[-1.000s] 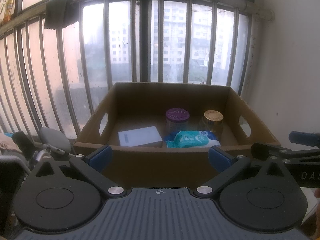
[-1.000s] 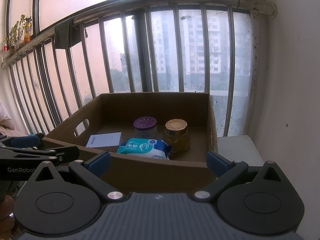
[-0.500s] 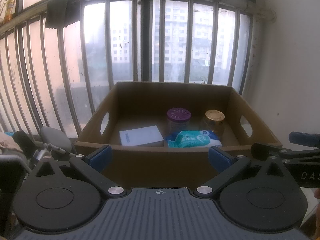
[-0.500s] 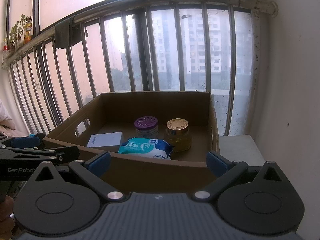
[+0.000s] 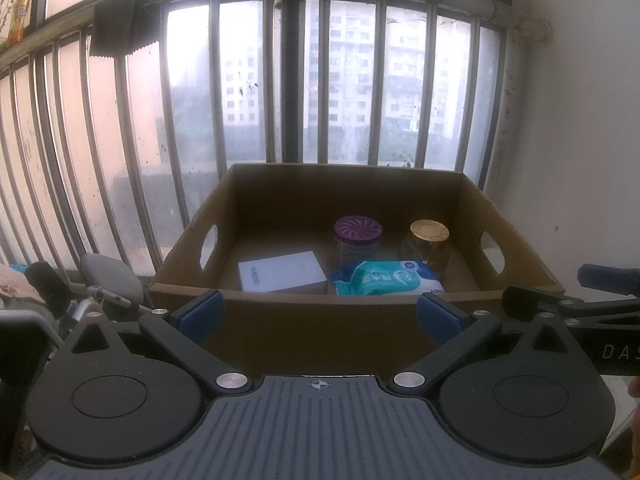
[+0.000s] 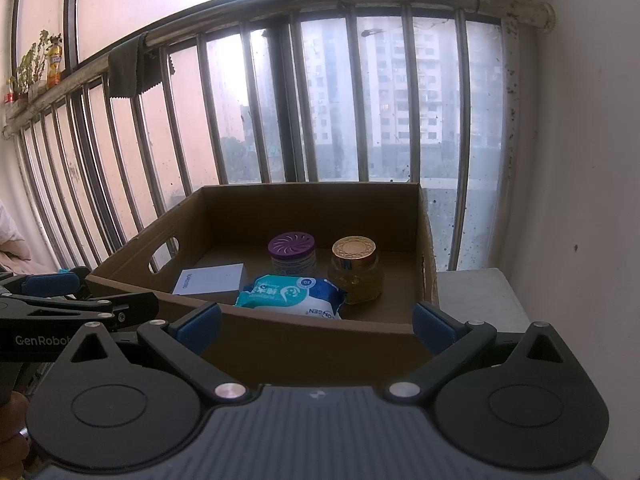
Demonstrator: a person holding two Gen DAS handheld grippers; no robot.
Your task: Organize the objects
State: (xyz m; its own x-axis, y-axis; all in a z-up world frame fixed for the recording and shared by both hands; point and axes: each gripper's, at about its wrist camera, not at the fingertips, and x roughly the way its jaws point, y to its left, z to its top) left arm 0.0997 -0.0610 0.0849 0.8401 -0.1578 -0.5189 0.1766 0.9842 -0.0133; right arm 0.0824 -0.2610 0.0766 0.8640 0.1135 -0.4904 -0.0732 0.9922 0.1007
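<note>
An open cardboard box stands by the barred window. Inside it lie a white flat box, a teal wet-wipes pack, a purple-lidded jar and a gold-lidded glass jar. My left gripper is open and empty in front of the box's near wall. My right gripper is open and empty, also in front of the near wall. Each gripper shows at the edge of the other's view.
Metal window bars rise behind the box. A white wall is on the right, with a grey ledge beside the box. A grey padded seat and metal frame stand left of the box.
Both cameras have drifted slightly; the box and its contents have not moved. Both grippers stay open.
</note>
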